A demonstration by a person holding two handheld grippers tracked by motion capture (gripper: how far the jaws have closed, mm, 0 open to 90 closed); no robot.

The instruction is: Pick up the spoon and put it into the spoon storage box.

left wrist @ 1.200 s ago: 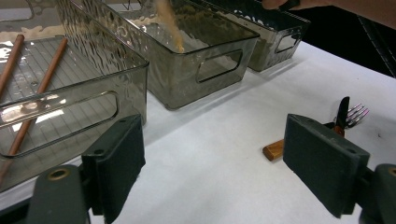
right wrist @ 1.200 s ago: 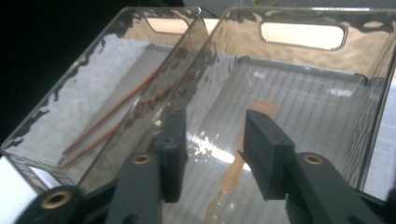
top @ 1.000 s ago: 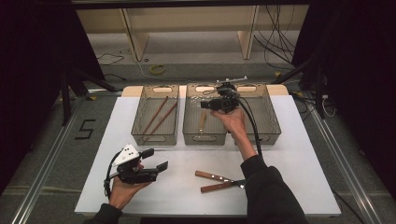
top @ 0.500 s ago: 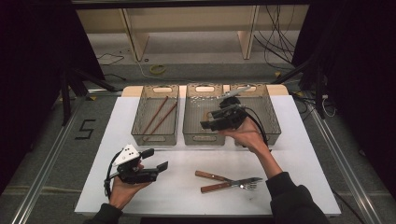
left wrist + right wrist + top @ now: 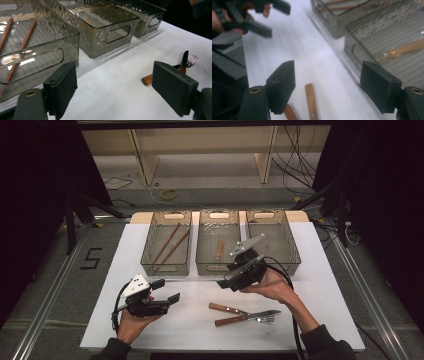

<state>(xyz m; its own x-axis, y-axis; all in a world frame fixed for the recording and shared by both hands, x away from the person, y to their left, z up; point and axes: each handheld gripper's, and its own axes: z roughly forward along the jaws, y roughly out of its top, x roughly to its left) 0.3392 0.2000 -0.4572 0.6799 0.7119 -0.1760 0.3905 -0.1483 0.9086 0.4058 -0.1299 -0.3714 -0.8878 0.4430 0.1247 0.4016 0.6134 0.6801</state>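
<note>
High view: three smoky translucent plastic bins stand in a row at the far side of the white table top [image 5: 320, 270], and the middle bin [image 5: 218, 265] serves as the landmark. The right gripper [image 5: 223, 283] hangs just in front of that bin's near right corner, jaws spread wide with nothing between them. Nearer the person than the middle bin, two pieces of wooden-handled cutlery lie crossed on the white surface — a wooden-handled knife [image 5: 227, 309] and a wooden-handled steel fork [image 5: 247, 318], touching where they cross. Inside the middle bin rests one slim wooden-handled utensil [image 5: 219, 248]; the bin to its left [image 5: 166, 266] holds two brown wooden chopsticks [image 5: 170, 245], and the bin to its right [image 5: 274, 262] looks empty.

The left gripper [image 5: 167, 291] rests in the hand well to the left of the middle bin and nearer the person, jaws likewise parted and empty.

By my reading, the work is sorting cutlery into the bins, and the step in hand is the reach for the next piece. In the right gripper view, the knife handle [image 5: 311, 101] lies between and below the open jaws. The next move calls for lowering the right gripper over one handle — ideally clear of the crossing point — and closing on that piece alone, so the other is not dragged along.
</note>
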